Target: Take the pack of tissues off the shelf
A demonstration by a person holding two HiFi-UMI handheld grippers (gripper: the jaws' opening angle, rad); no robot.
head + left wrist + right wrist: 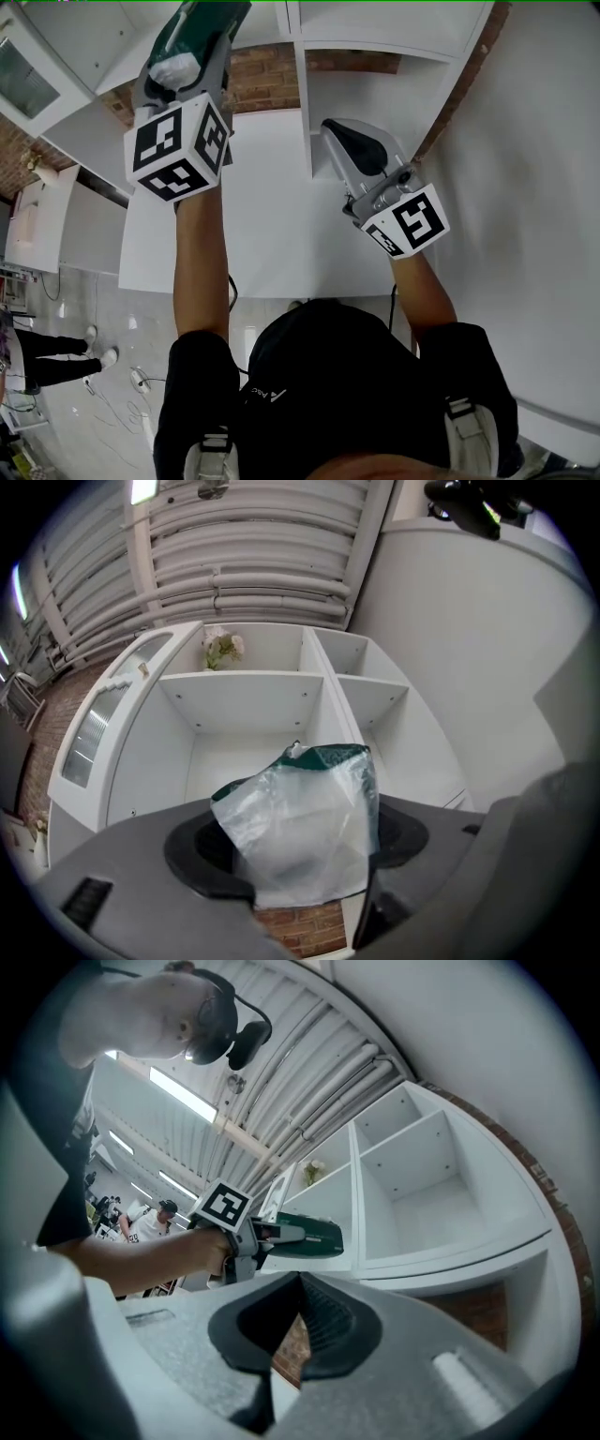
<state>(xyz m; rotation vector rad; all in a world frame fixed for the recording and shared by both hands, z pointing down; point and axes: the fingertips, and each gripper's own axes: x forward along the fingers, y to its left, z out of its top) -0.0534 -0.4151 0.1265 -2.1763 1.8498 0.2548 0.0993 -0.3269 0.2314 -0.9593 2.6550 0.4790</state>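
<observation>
The pack of tissues, green with a clear plastic end, sits between the jaws of my left gripper, which is shut on it. The pack is held in the air in front of the white shelf unit, clear of its boards. In the head view the pack sticks out past the left gripper at the upper left. From the right gripper view the pack shows side-on. My right gripper hangs lower to the right, shut, its pads together with nothing between them.
The shelf unit has several open compartments against a brick wall. A small bunch of flowers stands in an upper compartment. A white tabletop lies below both grippers. A glass-door cabinet stands at the left.
</observation>
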